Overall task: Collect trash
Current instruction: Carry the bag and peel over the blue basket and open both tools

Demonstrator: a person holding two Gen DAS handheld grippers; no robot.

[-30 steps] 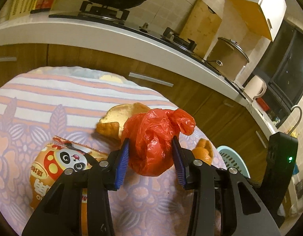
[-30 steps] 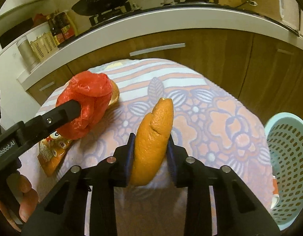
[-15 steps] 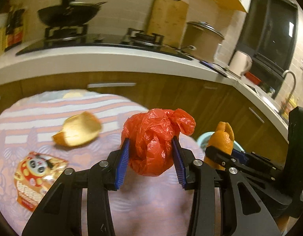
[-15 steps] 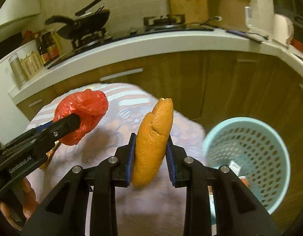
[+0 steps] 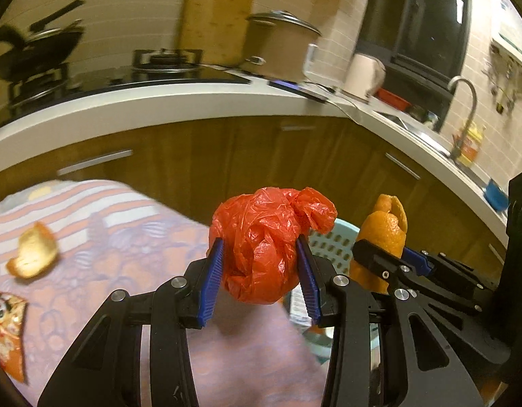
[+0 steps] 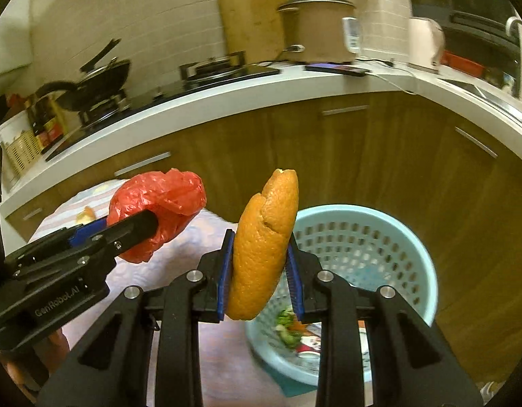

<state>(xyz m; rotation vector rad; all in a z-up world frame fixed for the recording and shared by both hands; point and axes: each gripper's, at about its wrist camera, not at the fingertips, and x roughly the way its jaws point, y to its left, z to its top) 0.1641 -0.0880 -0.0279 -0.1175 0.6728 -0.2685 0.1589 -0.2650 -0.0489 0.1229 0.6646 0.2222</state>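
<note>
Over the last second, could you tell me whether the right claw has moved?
Yes. The right claw, shut on the orange peel, has swung rightward off the table toward the blue basket, which now lies just behind it.

Warm, dim light is falling across the kitchen. A white countertop is curving through mid-frame above brown wooden cabinets with metal handles. Pale tiled wall is filling the top left. A dark window is sitting upper right, a curved faucet below it. A striped, floral tablecloth is covering the table, lower left.
</note>
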